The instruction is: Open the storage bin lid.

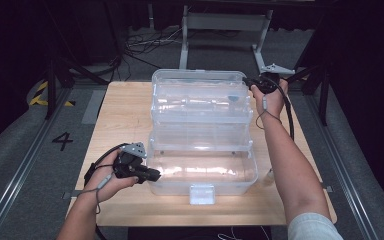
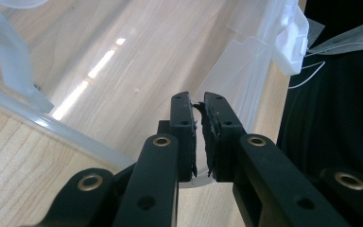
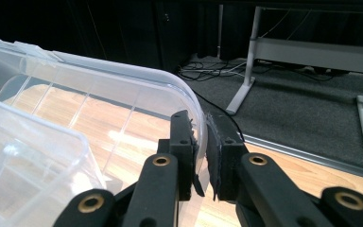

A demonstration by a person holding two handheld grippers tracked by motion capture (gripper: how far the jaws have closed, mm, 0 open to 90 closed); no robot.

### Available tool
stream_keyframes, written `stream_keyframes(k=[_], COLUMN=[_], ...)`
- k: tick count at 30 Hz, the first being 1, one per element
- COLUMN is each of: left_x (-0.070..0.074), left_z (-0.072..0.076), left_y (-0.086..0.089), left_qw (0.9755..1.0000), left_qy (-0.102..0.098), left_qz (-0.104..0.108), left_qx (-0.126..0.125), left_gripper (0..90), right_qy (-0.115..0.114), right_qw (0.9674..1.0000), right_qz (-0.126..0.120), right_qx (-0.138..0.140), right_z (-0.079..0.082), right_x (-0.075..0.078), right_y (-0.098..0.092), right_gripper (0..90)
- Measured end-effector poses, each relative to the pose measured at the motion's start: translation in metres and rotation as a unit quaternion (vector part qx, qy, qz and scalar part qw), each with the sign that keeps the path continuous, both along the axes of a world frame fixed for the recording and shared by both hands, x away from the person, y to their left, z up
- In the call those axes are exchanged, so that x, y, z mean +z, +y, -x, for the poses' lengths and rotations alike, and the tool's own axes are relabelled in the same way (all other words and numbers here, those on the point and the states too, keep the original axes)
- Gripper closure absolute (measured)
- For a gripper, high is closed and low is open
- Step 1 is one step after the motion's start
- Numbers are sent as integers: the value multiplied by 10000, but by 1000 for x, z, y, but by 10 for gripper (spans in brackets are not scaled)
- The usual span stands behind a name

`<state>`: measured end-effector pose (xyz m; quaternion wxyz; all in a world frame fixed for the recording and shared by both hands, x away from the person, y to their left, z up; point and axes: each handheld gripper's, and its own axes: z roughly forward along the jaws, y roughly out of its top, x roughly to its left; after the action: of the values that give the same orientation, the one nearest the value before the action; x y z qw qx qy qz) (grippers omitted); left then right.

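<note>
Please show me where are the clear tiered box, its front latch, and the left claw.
clear tiered box (image 1: 200, 107), high view, on the front wall of its upper tier.
front latch (image 1: 202, 194), high view, on the middle of the white clasp.
left claw (image 2: 199, 137), left gripper view, midway between its fingertips, at the box wall.

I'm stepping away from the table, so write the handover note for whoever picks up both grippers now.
Left hand-held gripper: shut on the near-left wall of the bottom bin.
Right hand-held gripper: shut on the far-right rim of the top tray.
The clear tiered box stands fanned open in three steps mid-table, latch at the front.
Done: both grips set.
Left: probably fold the tiers shut and latch.
</note>
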<state>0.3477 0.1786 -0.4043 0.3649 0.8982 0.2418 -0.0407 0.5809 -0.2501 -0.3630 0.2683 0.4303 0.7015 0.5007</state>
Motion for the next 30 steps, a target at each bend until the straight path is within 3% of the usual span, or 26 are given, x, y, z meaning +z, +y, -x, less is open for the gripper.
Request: stream_keyframes(k=[16, 17, 19, 22, 30], left_x=[0, 0, 0, 0, 2], left_z=[0, 0, 0, 0, 0], left_y=[0, 0, -1, -2, -2], left_qw=[10000, 10000, 10000, 10000, 9999], left_qy=[-9, -10, -6, -9, -66], left_qz=[-1, -12, -10, -47, -63], left_qx=[-7, -7, 15, -6, 67], left_gripper=[828, 828, 823, 819, 779], right_qy=[204, 122, 191, 215, 145], right_qw=[9998, 9998, 9994, 9997, 9999], right_qz=[36, 69, -268, 22, 14], right_qx=[-60, -108, 90, 102, 63], right_z=[-10, -11, -12, -12, -8], right_x=[-12, -12, -9, -8, -5], right_y=[2, 0, -5, -3, -5], right_gripper=[821, 900, 900, 900, 900])
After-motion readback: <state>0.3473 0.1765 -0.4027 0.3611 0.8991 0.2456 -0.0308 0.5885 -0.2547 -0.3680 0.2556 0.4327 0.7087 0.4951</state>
